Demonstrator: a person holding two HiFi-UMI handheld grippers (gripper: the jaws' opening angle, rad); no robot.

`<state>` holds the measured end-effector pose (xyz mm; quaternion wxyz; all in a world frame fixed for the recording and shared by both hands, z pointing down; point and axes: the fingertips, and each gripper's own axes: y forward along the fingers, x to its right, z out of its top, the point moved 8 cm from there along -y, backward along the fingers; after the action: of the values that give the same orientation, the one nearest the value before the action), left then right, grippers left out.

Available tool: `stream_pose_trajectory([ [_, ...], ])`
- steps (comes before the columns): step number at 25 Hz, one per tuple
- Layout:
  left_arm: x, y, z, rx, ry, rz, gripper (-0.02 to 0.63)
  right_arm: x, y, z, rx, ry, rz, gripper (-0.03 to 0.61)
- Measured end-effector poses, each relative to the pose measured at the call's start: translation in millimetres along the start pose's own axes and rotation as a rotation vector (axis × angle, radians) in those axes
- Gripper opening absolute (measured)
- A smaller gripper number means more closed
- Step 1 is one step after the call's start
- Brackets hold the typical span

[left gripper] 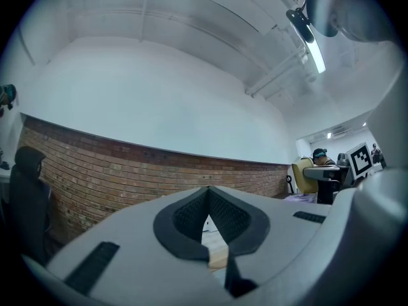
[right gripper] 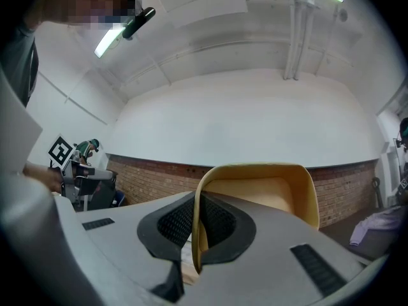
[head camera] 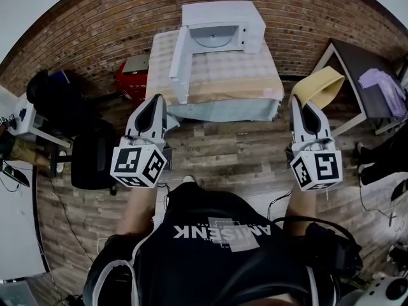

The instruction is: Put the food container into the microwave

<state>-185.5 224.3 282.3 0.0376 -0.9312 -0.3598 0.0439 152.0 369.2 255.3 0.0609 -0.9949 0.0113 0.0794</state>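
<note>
Aloft, container (head camera: 320, 85) in right gripper (head camera: 305, 106)

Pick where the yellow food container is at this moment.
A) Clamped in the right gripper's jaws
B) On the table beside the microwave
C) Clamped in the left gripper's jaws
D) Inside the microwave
A: the right gripper view shows the right gripper with its jaws closed on one wall of the food container, and the head view shows the open microwave without it.
</note>
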Motion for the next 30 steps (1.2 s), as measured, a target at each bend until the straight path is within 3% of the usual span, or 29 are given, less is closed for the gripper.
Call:
stream_pose_trajectory([
  [8, -15.4, 46.4, -11.9, 0.009, -0.01, -0.049, 0.012, 6.6, 34.9, -8.7, -0.008, -0.025, -0.02, 0.043],
  [19, -76.8, 148.3, -7.7, 0.006, 0.0, -0.136, 0.012, 18.6, 128.5, -8.8, -0.011, -0.048, -0.084, 0.043],
  [30, -131.0, 221.6, -22.6, -0.026, -0.045, -0.174, 0.012, 21.8, 216.5, -26.4, -0.054, -0.036, -0.11, 0.043],
])
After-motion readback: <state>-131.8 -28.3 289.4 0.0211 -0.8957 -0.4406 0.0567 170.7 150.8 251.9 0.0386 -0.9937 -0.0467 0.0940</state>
